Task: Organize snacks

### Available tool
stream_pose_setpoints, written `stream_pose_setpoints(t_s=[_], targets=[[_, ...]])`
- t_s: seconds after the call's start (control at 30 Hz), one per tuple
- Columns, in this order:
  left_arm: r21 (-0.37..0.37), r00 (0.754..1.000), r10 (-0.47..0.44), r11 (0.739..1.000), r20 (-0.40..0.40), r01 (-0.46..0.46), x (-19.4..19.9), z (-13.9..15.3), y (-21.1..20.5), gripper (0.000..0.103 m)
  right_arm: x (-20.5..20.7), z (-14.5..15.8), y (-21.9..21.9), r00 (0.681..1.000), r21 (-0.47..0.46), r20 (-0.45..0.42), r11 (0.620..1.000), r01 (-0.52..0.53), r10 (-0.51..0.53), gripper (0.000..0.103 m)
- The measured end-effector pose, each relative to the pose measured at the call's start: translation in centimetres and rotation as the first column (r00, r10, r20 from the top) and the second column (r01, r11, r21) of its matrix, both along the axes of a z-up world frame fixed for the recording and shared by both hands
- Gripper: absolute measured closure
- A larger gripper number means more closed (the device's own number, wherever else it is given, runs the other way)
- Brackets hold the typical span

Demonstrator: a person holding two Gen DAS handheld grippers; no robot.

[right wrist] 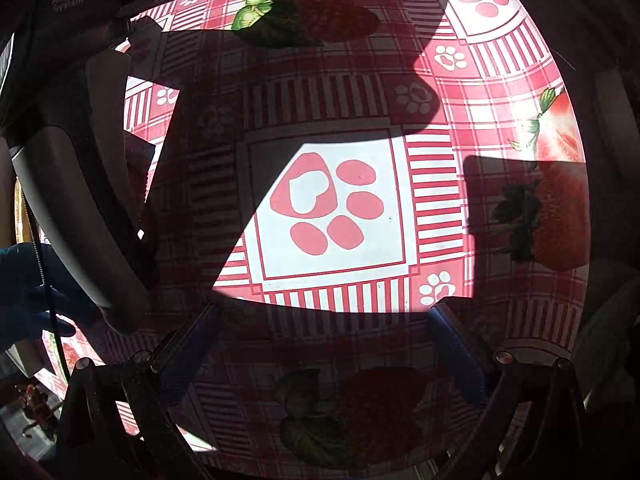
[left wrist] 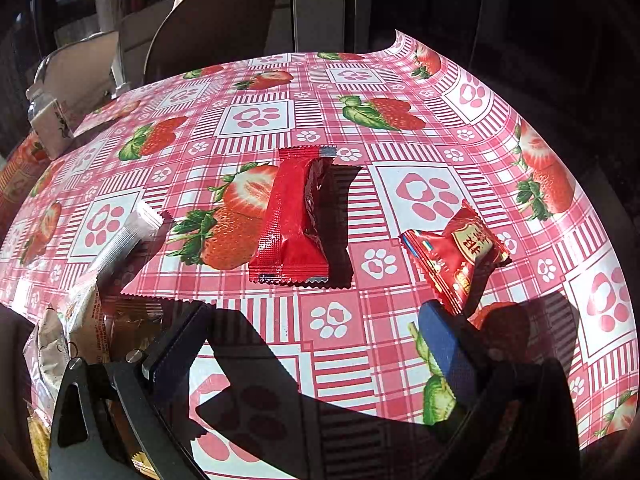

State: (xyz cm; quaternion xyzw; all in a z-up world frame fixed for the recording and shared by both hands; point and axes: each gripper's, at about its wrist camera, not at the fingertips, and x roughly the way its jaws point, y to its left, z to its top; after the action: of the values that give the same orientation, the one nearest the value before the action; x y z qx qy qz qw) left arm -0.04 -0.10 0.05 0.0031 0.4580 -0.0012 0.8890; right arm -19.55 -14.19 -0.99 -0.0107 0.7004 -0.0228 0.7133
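Observation:
In the left wrist view a long red snack packet (left wrist: 298, 216) lies flat on the strawberry-print tablecloth (left wrist: 256, 116), ahead of my left gripper (left wrist: 316, 316). A smaller red packet with gold print (left wrist: 460, 256) lies to its right, its near end just past the right fingertip (left wrist: 436, 320). A silver wrapped snack (left wrist: 124, 236) and more pale and yellow packets (left wrist: 84, 328) sit beside the left finger. The left gripper is open with nothing between its fingers. In the right wrist view my right gripper (right wrist: 324, 320) is open above bare tablecloth (right wrist: 328, 208), holding nothing.
A small box and a clear jar (left wrist: 46, 116) stand at the table's far left. Chair backs (left wrist: 216, 20) rise behind the far edge. In the right wrist view the other gripper's grey body (right wrist: 76, 200) and a blue-gloved hand (right wrist: 28, 292) fill the left side.

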Motion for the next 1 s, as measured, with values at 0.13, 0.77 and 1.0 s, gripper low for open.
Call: stream_pose_setpoints(t_s=[0.13,0.77,1.0], targets=[[0.000,1.000,0.000,1.000,0.000,0.000,0.0,0.0,0.0,0.000,0.0,-0.1,0.0,1.000,0.002,0.004,1.000,-0.001,0.001,0.000],[0.000,1.000,0.000,1.000,0.000,0.000,0.0,0.0,0.0,0.000,0.6,0.0,0.1,1.000,-0.003,0.007,1.000,0.005,-0.004,0.000],[0.000,1.000,0.000,1.000,0.000,0.000,0.0,0.0,0.0,0.000,1.9,-0.4,-0.1,0.998,0.025,-0.066,1.000,0.004,-0.003,0.000]])
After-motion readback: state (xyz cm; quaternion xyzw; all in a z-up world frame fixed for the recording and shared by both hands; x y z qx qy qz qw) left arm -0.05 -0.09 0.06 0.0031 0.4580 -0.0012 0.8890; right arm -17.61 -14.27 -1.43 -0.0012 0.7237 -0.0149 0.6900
